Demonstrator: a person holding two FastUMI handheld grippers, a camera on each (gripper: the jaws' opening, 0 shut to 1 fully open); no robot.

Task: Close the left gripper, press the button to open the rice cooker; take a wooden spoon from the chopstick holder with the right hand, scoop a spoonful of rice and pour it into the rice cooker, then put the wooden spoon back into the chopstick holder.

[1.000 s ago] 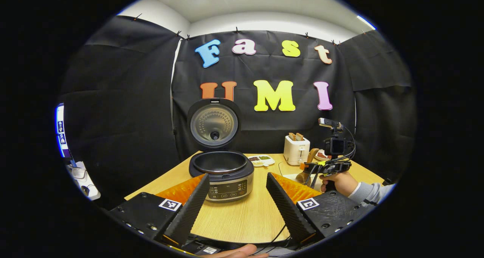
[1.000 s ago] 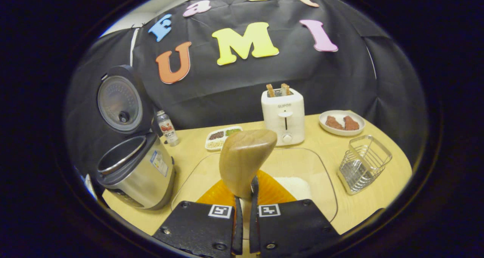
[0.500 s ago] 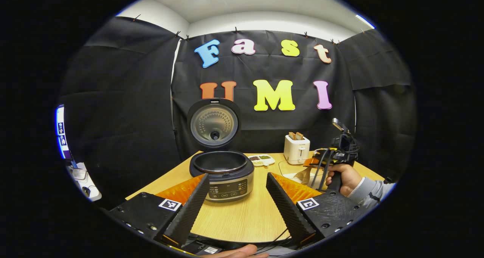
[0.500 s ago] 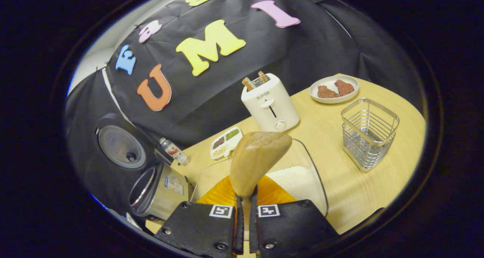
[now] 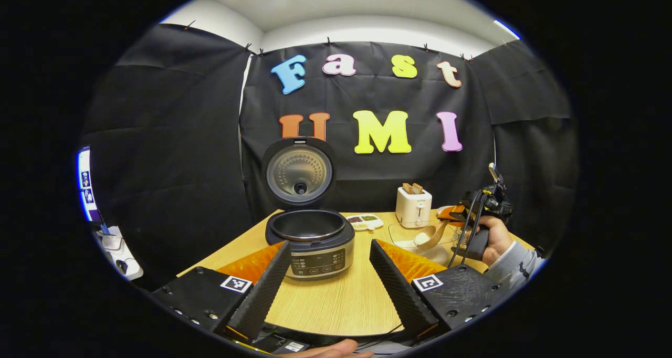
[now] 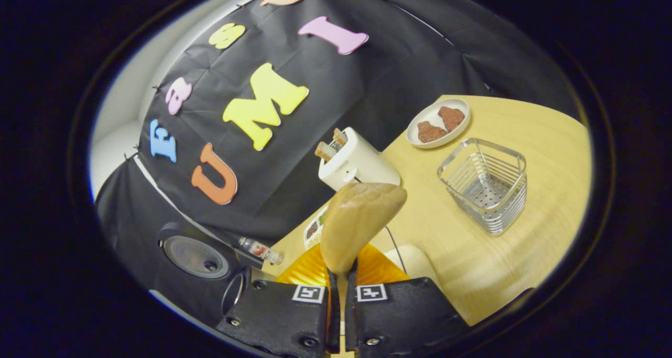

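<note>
The cooker [image 5: 310, 240] stands open on the table [image 5: 336, 300], lid [image 5: 299, 171] upright behind the empty pot, so the button step looks done and the pot is ready to take rice. The left hand-held gripper [image 5: 328, 279] hangs low in front of it with its fingers spread wide and nothing between them, set back, likely to leave the way to the pot free.

The right hand-held gripper [image 6: 340, 316] has its fingers nearly together, clamped on the handle of the spoon [image 6: 359, 224], which sticks forward from them. In the left gripper view the spoon [image 5: 428, 236] carries a small white heap in its bowl and sits over the glass dish [image 5: 420, 242] that holds the rice, well to the right of the cooker. The scoop appears to be made or nearly so.

The hand [image 5: 493, 237] grips the tool from the right side of the table, and the right gripper view is rolled hard, so the wrist looks strongly twisted. The holder [image 6: 485, 185] stands empty near the plate [image 6: 438, 123], behind the toaster [image 6: 354, 164], waiting for the spoon's return.
</note>
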